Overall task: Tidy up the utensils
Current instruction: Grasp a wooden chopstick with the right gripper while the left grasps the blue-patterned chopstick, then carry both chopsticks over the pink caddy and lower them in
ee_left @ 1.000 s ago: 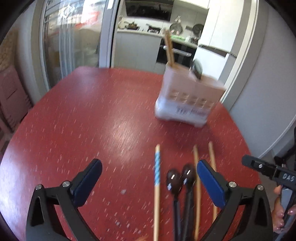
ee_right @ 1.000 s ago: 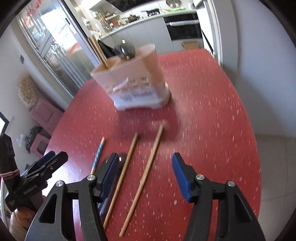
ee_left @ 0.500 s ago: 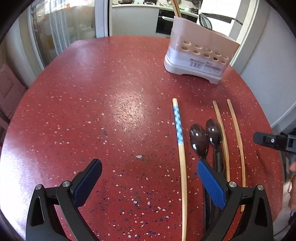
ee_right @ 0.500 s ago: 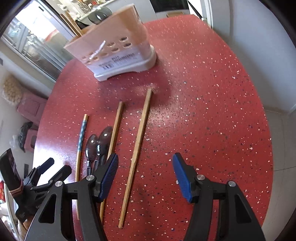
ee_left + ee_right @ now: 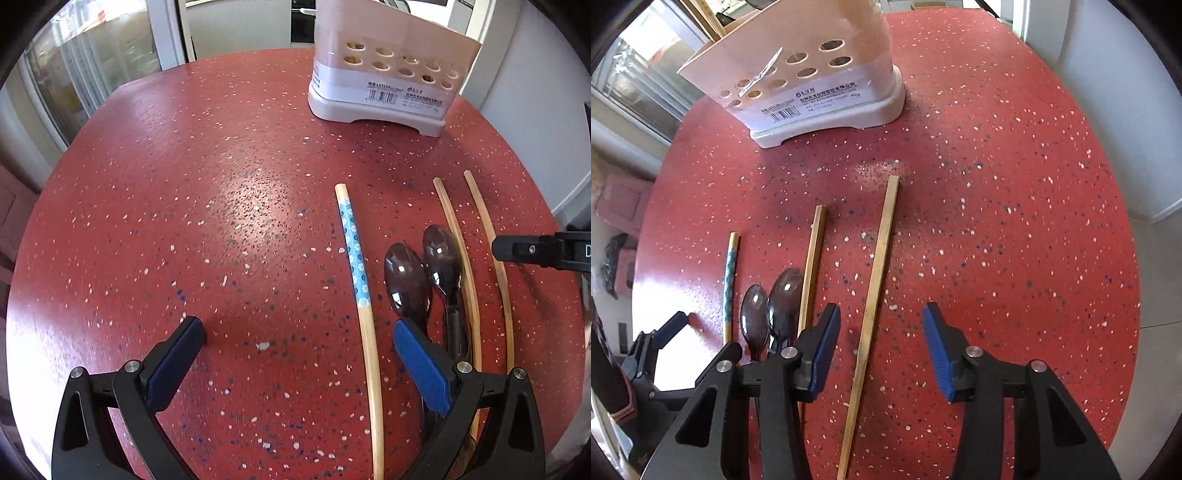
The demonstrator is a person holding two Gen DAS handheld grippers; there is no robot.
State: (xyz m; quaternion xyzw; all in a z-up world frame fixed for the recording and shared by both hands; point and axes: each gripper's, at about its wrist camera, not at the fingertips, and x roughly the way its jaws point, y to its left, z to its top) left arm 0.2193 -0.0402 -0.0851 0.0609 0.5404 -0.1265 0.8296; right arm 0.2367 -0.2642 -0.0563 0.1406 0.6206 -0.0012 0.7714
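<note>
A beige utensil holder (image 5: 391, 70) (image 5: 809, 85) with round holes stands at the far side of the red table (image 5: 221, 206). In front of it lie a blue-patterned chopstick (image 5: 356, 266) (image 5: 729, 280), two dark spoons (image 5: 424, 273) (image 5: 775, 306) and two plain wooden chopsticks (image 5: 458, 243) (image 5: 875, 291). My left gripper (image 5: 295, 343) is open and empty, low over the table, with the blue-patterned chopstick between its fingers. My right gripper (image 5: 881, 332) is open and empty, straddling the rightmost plain chopstick.
The table's round edge drops off to a white wall (image 5: 1126, 92) on the right and glass doors (image 5: 92, 66) on the left. Utensil handles stick out of the holder's top. The right gripper's tip (image 5: 535, 251) shows in the left wrist view.
Both grippers have moved down and forward toward the table. The utensils and the holder now look larger and closer. Both stay open.
</note>
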